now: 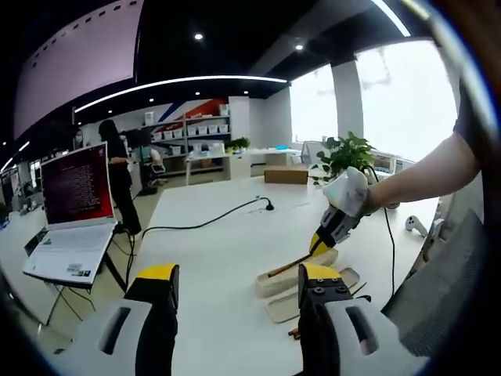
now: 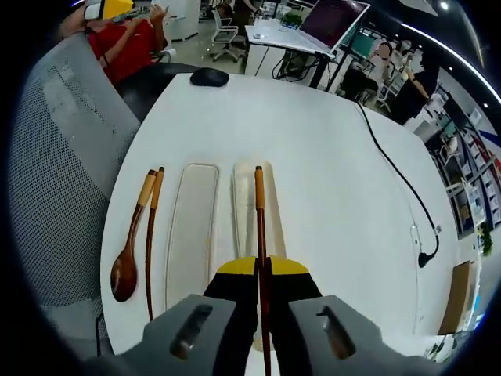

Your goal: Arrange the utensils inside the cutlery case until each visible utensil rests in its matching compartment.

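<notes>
In the right gripper view the right claw (image 2: 262,270) is closed tight on a dark chopstick (image 2: 259,227), which runs forward from between its jaws and lies along one tray of the cutlery case (image 2: 273,205). The case's other tray (image 2: 192,231) lies just beside it on the white worktop (image 2: 344,188). Beyond that tray, near the worktop's edge, a wooden spoon (image 2: 129,247) and a second chopstick (image 2: 151,239) lie side by side. A black mouse (image 2: 209,77) sits farther off. In the left gripper view the left claw (image 1: 235,286) hangs wide open above the worktop, holding nothing. A laptop (image 1: 74,211) stands to one side.
</notes>
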### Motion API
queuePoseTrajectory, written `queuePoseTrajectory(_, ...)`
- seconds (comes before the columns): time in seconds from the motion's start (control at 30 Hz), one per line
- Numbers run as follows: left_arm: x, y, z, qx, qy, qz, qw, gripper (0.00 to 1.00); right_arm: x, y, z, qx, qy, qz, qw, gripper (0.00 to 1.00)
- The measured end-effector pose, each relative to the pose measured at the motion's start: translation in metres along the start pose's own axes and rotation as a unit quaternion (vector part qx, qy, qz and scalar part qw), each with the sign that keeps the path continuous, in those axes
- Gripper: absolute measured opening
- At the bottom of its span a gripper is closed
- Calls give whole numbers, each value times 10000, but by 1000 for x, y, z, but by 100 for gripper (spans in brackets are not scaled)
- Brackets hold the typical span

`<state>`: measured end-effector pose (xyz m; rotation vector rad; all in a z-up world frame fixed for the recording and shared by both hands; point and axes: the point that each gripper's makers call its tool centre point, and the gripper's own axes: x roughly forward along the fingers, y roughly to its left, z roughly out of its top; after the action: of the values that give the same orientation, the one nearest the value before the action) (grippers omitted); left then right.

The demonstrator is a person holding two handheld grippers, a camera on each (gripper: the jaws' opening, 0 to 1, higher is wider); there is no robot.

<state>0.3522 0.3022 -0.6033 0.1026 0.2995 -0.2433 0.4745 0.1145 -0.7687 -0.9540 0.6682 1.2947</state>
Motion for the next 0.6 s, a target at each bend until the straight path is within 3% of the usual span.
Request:
queuePoseTrajectory(0.1,-1,-3,2,-26,-25,-98,9999,53,5,0,-2,-127,88,21,9999,0)
queuePoseTrajectory(0.6,-1,-1,4,-39,-84,-66,9999,53,28,-1,-1,-245,216,228,9992,0)
